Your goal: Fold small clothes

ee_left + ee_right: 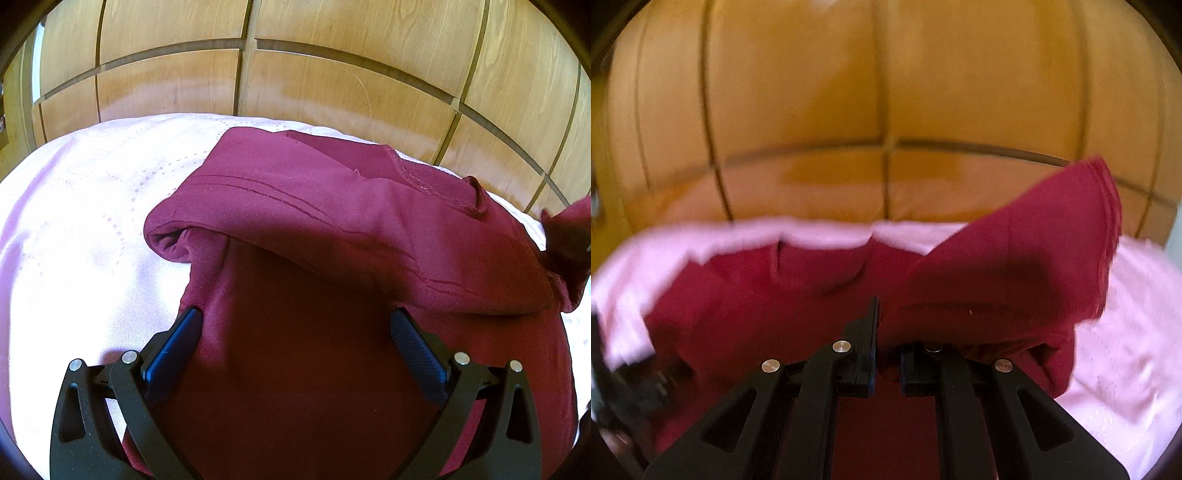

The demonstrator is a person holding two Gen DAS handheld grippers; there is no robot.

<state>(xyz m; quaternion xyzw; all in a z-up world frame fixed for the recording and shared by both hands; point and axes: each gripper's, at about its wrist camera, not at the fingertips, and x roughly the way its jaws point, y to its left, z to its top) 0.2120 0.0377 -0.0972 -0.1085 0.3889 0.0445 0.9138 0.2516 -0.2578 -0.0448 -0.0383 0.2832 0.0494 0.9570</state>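
While my left gripper (295, 325) gapes wide over the maroon garment (332, 229), gripping nothing, my right gripper (888, 347) pinches a fold of it, lifted toward two o'clock, above the pink sheet (74, 221) before wooden panels (332, 74).

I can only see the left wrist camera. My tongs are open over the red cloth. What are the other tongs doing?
Observer: The right tongs are shut on a raised flap of the maroon garment.
Operator: Is the flap lying flat?
Observer: No, it stands up off the pink bedspread, its far corner lifted in front of the wooden wardrobe.
Operator: Is that picture nice and clear?
Observer: No, the right wrist view is blurry, unlike yours where the left tongs look sharp.
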